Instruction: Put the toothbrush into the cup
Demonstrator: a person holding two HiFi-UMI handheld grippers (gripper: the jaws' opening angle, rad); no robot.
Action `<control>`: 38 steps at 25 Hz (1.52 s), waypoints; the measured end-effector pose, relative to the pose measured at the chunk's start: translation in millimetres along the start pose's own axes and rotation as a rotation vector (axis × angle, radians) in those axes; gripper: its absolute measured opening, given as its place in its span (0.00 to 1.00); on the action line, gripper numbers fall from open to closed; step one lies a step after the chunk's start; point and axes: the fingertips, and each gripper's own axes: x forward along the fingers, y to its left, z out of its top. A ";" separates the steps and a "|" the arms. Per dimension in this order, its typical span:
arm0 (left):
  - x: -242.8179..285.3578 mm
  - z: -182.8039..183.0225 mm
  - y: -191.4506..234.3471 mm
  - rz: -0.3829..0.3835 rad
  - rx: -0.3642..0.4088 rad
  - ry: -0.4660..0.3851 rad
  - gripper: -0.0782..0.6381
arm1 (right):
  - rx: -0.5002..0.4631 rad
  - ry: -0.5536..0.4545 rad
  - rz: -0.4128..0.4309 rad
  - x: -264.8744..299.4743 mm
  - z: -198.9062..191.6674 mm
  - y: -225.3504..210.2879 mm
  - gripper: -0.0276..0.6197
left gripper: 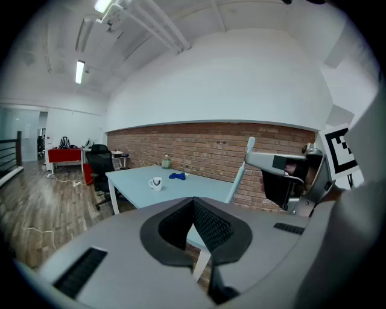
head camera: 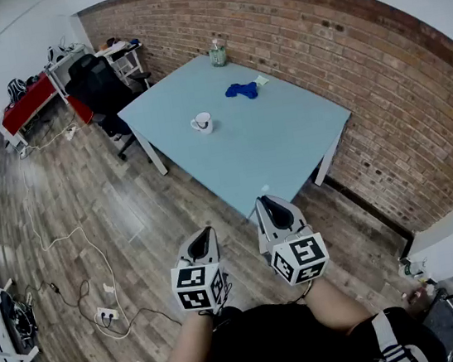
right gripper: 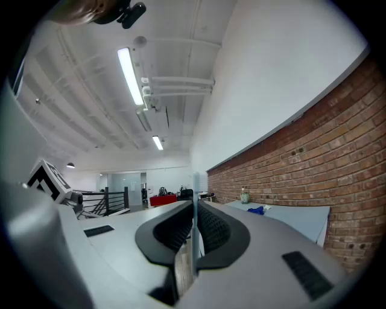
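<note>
Head view
- table (head camera: 276, 148), pale blue, upper centre of the frame, against the brick wall (head camera: 376, 54)
- cup (head camera: 202, 123), white, handled, standing upright on the table's left half; nothing stands in it
- blue object (head camera: 241, 90) and jar (head camera: 218, 52), further up the table, well apart from the cup
- my left gripper (head camera: 208, 231) and my right gripper (head camera: 268, 202), bottom centre, side by side over the wooden floor, well short of the table's near corner
- toothbrush (head camera: 265, 189), no more than a pale speck at my right gripper's tip here

Left gripper view
- my left jaws, pressed together at lower centre with nothing between them
- my right gripper, at right of frame, with the toothbrush's pale stick slanting up from its jaws to a broader head against the brick
- the cup, small, at left of centre on the table

Right gripper view
- my right jaws, pinched on the toothbrush, a thin pale line standing upright between the pads at centre
- the table edge, blue object and jar, at right; the cup is not seen here

Status, by my judgement
- done: toothbrush in my grasp
- left: carry it to the table, bring it over the cup, lower it in, release
</note>
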 end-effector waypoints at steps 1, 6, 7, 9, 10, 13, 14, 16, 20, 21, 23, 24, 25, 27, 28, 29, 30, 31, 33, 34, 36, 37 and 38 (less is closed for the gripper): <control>0.2 -0.3 1.0 0.007 0.000 0.001 0.12 | 0.004 0.003 0.005 1.9 -2.1 -0.5 0.10; 3.5 -1.6 5.3 0.035 0.001 0.006 0.12 | 0.019 0.011 0.028 9.4 -9.5 -3.7 0.10; 5.3 -1.2 7.1 0.041 0.000 0.005 0.12 | 0.020 0.010 0.032 12.2 -10.1 -4.4 0.10; 10.4 0.6 10.0 0.046 0.001 0.001 0.12 | 0.020 0.009 0.038 18.5 -10.7 -7.0 0.10; 13.4 1.6 11.2 0.044 0.002 -0.002 0.12 | 0.019 0.008 0.038 21.9 -11.0 -8.6 0.10; 24.3 3.5 19.2 0.038 0.006 -0.006 0.12 | 0.017 0.003 0.036 36.7 -12.2 -11.5 0.10; 29.3 3.2 23.5 0.036 0.005 -0.005 0.12 | 0.015 0.002 0.036 43.1 -13.0 -12.0 0.10; 42.0 2.4 33.6 0.031 -0.002 -0.005 0.12 | 0.006 0.005 0.036 57.0 -16.0 -13.0 0.10; 72.2 9.9 57.8 0.012 -0.015 -0.013 0.12 | -0.016 0.021 0.035 91.8 -22.4 -17.0 0.10; 79.8 12.3 64.6 0.007 -0.019 -0.015 0.12 | -0.021 0.027 0.034 102.6 -24.0 -18.5 0.10; 95.6 14.4 79.5 -0.003 -0.030 -0.010 0.12 | -0.025 0.039 0.029 125.1 -27.0 -22.1 0.10; 104.2 14.1 87.7 -0.007 -0.037 -0.004 0.12 | -0.027 0.045 0.025 136.5 -28.4 -24.3 0.10; 113.1 13.9 96.6 -0.011 -0.045 0.004 0.12 | -0.029 0.051 0.020 148.1 -29.6 -26.5 0.10; 130.5 15.5 116.5 -0.013 -0.061 0.018 0.12 | -0.036 0.064 0.011 173.2 -31.5 -30.7 0.10; 138.9 17.7 127.2 -0.012 -0.066 0.024 0.12 | -0.038 0.071 0.007 186.8 -32.3 -32.8 0.10; 147.5 21.0 138.2 -0.010 -0.069 0.028 0.12 | -0.039 0.079 0.002 201.2 -33.2 -35.0 0.10; 156.6 25.3 149.4 -0.011 -0.068 0.032 0.12 | -0.040 0.085 -0.002 216.5 -33.7 -37.1 0.10; 166.2 30.3 160.7 -0.014 -0.065 0.037 0.12 | -0.041 0.091 -0.006 232.2 -33.8 -39.0 0.10; 185.5 41.5 183.9 -0.028 -0.054 0.052 0.12 | -0.043 0.099 -0.017 263.7 -33.0 -41.6 0.10; 194.6 47.5 196.0 -0.036 -0.049 0.058 0.12 | -0.041 0.102 -0.025 279.0 -33.0 -42.7 0.10; 212.1 60.4 221.1 -0.051 -0.040 0.065 0.12 | -0.036 0.109 -0.050 308.7 -34.5 -46.2 0.10; 220.7 66.9 233.7 -0.059 -0.037 0.065 0.12 | -0.033 0.113 -0.066 323.0 -35.7 -48.8 0.10; 229.3 73.0 246.4 -0.065 -0.034 0.062 0.12 | -0.030 0.116 -0.083 337.0 -36.8 -51.6 0.10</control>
